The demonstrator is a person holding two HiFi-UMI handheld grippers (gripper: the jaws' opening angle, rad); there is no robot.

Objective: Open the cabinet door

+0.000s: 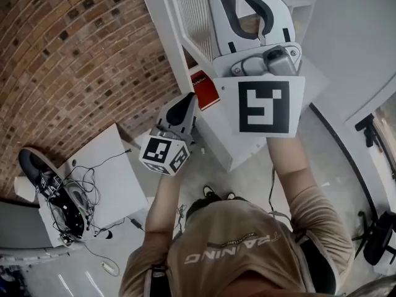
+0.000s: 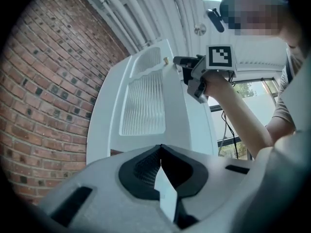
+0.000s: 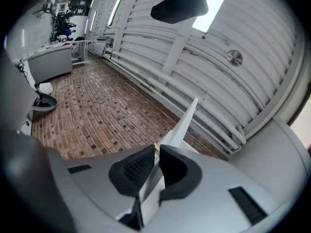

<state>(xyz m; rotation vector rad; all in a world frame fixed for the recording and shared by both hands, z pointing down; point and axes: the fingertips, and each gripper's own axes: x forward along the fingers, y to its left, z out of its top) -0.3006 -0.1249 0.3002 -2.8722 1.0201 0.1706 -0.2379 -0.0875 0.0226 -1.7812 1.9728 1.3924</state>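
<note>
The white cabinet door (image 2: 146,101) has a ribbed glass panel (image 1: 193,17) and a small brass knob (image 2: 165,60) near its upper free edge. In the left gripper view my right gripper (image 2: 179,60) reaches up to that knob. In the right gripper view its jaws (image 3: 156,148) stand nearly together, with a small tan piece of the knob pinched between the pads and the door edge (image 3: 187,118) running away from them. My left gripper (image 2: 160,148) hangs lower in front of the door, shut with nothing in it. It also shows in the head view (image 1: 185,107).
A brick wall (image 1: 74,42) stands to the left of the cabinet (image 1: 226,144). A red box (image 1: 204,88) shows beside the door. A low white table (image 1: 108,172) carries tangled cables (image 1: 68,203). A black chair base (image 1: 377,234) is at the right.
</note>
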